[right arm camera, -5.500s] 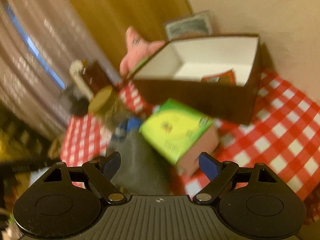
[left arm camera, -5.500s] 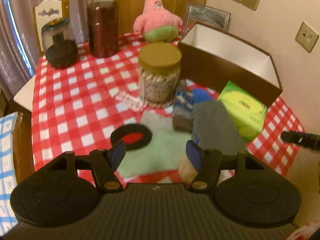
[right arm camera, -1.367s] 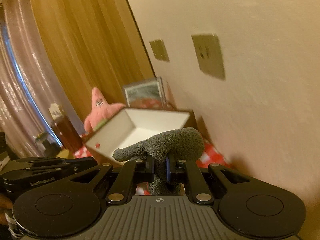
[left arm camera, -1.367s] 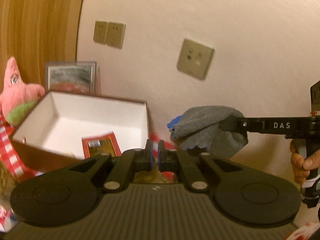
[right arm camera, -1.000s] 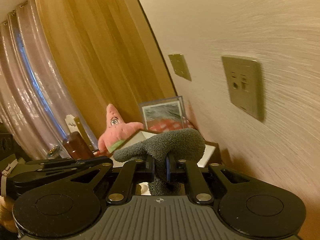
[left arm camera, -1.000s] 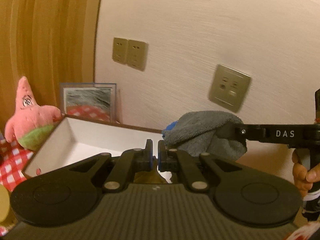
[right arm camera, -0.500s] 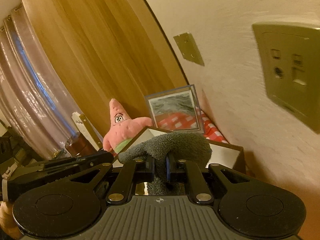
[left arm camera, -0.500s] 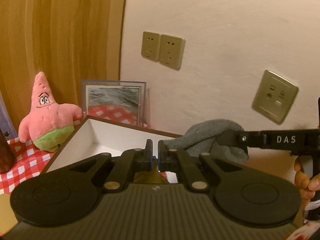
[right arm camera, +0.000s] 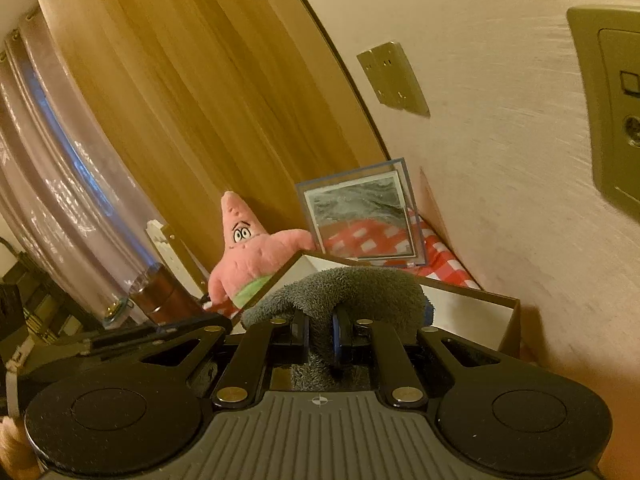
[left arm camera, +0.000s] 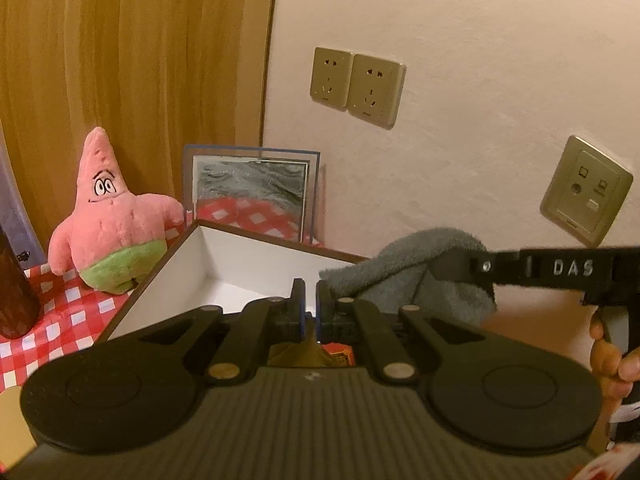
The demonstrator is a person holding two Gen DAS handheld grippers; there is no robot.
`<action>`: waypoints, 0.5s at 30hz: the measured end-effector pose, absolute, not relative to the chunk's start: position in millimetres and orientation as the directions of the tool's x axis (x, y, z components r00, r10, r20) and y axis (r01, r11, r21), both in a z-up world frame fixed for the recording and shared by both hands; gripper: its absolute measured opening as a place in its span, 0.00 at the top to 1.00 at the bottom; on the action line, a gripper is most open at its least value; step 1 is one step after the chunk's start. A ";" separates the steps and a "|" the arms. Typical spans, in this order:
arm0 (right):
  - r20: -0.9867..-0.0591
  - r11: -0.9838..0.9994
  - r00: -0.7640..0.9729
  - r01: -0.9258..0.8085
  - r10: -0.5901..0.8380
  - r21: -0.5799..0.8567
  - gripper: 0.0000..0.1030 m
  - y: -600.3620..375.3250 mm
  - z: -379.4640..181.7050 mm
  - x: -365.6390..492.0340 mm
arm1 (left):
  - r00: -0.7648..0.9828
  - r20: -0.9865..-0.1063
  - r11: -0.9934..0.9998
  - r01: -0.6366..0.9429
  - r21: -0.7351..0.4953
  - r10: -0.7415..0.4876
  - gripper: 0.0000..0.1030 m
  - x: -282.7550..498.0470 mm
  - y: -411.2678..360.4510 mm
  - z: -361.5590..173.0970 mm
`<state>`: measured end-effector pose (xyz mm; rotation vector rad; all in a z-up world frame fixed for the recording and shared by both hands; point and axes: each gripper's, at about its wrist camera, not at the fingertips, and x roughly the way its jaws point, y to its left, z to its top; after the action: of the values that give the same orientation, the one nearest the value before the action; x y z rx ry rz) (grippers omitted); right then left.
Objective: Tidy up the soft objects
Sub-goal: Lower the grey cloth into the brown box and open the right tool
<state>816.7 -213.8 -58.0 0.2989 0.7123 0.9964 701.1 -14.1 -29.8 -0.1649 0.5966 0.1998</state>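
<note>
Grey towel (right arm camera: 360, 284) pinched in right gripper (right arm camera: 320, 334) above open box rim (left arm camera: 256, 236), wall close behind; left gripper (left arm camera: 310, 312) closed empty; both shifted toward pink plush (left arm camera: 108, 220) since earlier.

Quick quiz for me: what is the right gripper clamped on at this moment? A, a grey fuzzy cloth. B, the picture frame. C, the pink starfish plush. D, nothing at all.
A: in the right wrist view the right gripper has its jaws pinched on the grey fuzzy cloth, which bulges over them above the open box.
</note>
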 end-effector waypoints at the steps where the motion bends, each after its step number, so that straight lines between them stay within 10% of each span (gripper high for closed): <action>1: -0.400 0.521 0.343 -0.662 0.850 0.538 0.90 -212.5 -56.8 817.3 | 0.809 -0.572 0.967 -0.234 -0.096 0.139 0.96 701.4 -13.1 -30.0; 15: -0.487 0.576 0.344 -0.658 0.803 0.485 0.90 -198.7 -66.0 821.6 | 0.801 -0.581 0.964 -0.247 -0.100 0.145 0.96 707.5 -6.4 -32.7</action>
<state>821.6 -198.7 -66.0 0.2177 0.7587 0.9579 707.5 -6.4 -32.7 -0.1746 0.6068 0.2111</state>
